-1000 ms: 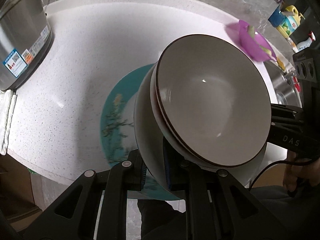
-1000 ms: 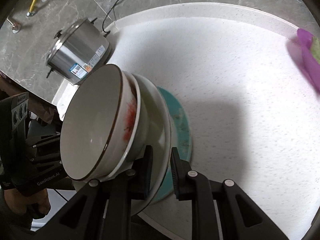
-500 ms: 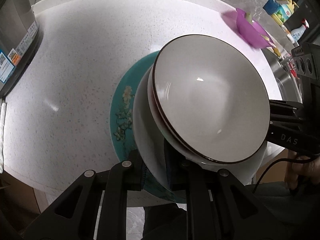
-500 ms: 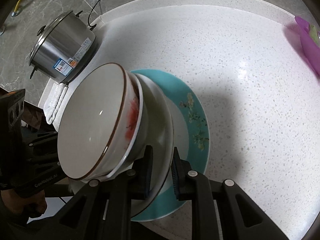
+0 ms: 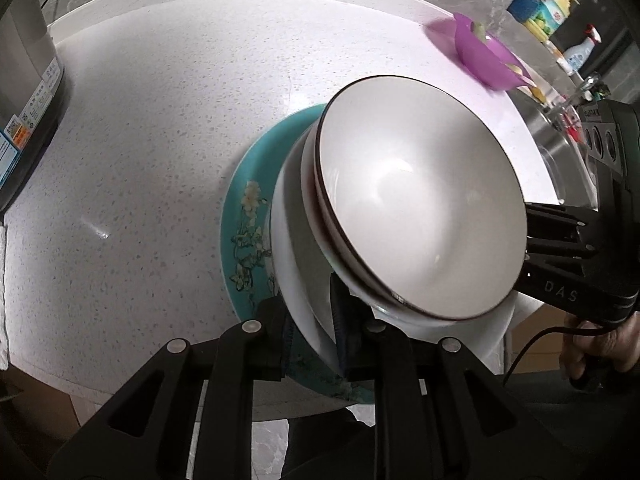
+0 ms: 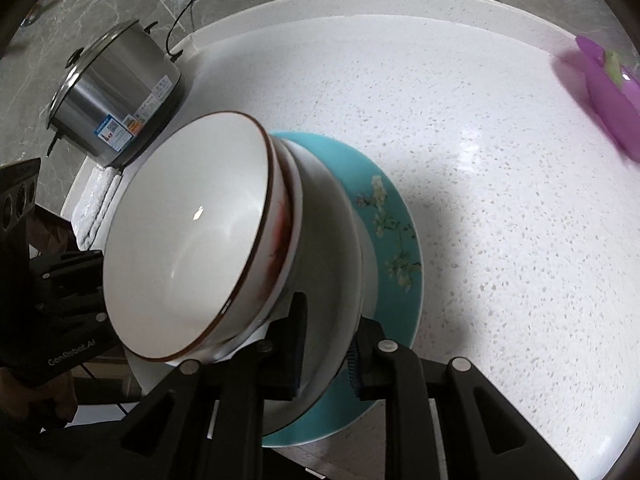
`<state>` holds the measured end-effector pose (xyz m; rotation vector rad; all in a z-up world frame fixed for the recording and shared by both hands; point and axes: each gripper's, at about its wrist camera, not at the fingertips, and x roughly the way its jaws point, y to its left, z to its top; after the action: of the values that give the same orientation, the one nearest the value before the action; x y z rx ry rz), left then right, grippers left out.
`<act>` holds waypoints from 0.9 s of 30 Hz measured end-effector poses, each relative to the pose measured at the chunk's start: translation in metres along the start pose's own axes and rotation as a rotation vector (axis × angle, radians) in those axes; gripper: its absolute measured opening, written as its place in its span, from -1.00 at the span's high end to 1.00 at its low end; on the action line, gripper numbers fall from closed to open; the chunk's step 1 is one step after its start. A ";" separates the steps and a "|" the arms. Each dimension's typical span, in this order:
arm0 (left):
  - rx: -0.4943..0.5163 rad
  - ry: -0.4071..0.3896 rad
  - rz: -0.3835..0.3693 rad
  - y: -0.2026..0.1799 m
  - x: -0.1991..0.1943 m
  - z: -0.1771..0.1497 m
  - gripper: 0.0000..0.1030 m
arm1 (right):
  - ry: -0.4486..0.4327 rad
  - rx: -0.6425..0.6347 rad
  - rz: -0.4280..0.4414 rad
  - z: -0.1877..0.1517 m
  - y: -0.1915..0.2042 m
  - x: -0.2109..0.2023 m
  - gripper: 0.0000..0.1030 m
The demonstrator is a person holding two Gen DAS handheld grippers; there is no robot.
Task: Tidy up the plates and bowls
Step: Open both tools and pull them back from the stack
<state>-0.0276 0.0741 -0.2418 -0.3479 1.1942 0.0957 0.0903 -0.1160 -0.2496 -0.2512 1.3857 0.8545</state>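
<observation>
Both tongs are opening: the left gripper (image 5: 311,328) and right gripper (image 6: 326,344) each straddle the rim of the wide white plate (image 6: 332,264), pads loosening (brown-rimmed white bowl (image 5: 420,208) nested above), resting on the teal floral plate (image 6: 396,240) on the speckled white countertop (image 6: 500,200)

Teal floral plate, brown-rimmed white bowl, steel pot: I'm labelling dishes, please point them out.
Teal floral plate (image 6: 394,236): right wrist view, flowered rim.
Brown-rimmed white bowl (image 5: 420,216): left wrist view, inner wall.
Steel pot (image 6: 120,96): right wrist view, side wall.
</observation>
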 end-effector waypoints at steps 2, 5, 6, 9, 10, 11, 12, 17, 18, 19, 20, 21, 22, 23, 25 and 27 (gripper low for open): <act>0.012 0.001 -0.009 0.002 -0.005 -0.004 0.61 | -0.013 0.019 -0.027 -0.004 0.000 -0.006 0.20; 0.025 -0.005 -0.031 0.006 -0.021 -0.009 0.47 | -0.062 0.074 -0.037 -0.015 -0.003 -0.026 -0.09; 0.034 -0.012 -0.037 0.007 -0.028 -0.010 0.42 | -0.085 0.089 -0.052 -0.019 -0.003 -0.036 -0.17; 0.065 -0.051 -0.042 0.008 -0.054 -0.009 0.39 | -0.159 0.130 -0.087 -0.031 -0.003 -0.067 -0.31; 0.067 -0.073 -0.050 0.008 -0.063 -0.007 0.32 | -0.182 0.149 -0.096 -0.035 -0.003 -0.078 -0.31; 0.071 -0.099 -0.042 0.008 -0.071 -0.006 0.07 | -0.211 0.164 -0.108 -0.038 -0.003 -0.090 -0.31; 0.075 -0.131 -0.044 0.008 -0.082 -0.005 -0.26 | -0.241 0.176 -0.120 -0.040 -0.002 -0.101 -0.31; 0.123 -0.211 -0.038 -0.008 -0.113 -0.010 -0.57 | -0.420 0.195 -0.166 -0.052 0.018 -0.158 -0.64; 0.127 -0.216 -0.035 -0.011 -0.116 -0.012 -0.73 | -0.440 0.192 -0.170 -0.056 0.023 -0.164 -0.66; 0.132 -0.230 -0.027 -0.015 -0.120 -0.018 -0.81 | -0.466 0.181 -0.174 -0.060 0.032 -0.172 -0.72; 0.136 -0.243 -0.020 -0.018 -0.123 -0.024 -0.88 | -0.475 0.178 -0.178 -0.060 0.037 -0.175 -0.81; 0.141 -0.265 -0.014 -0.022 -0.128 -0.032 -0.92 | -0.496 0.180 -0.178 -0.064 0.044 -0.179 -0.85; 0.145 -0.278 -0.004 -0.027 -0.130 -0.037 -0.96 | -0.520 0.181 -0.168 -0.070 0.050 -0.183 -0.95; 0.145 -0.285 0.015 -0.032 -0.135 -0.045 -1.00 | -0.535 0.186 -0.165 -0.076 0.054 -0.185 -1.00; 0.160 -0.279 0.047 -0.044 -0.140 -0.058 -1.00 | -0.553 0.207 -0.160 -0.088 0.063 -0.188 -1.00; 0.162 -0.299 0.010 -0.046 -0.154 -0.079 -1.00 | -0.578 0.224 -0.162 -0.099 0.070 -0.191 -1.00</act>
<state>-0.1436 0.0228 -0.1152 -0.1769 0.9005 0.0570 -0.0205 -0.2027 -0.0720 0.0578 0.8929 0.5684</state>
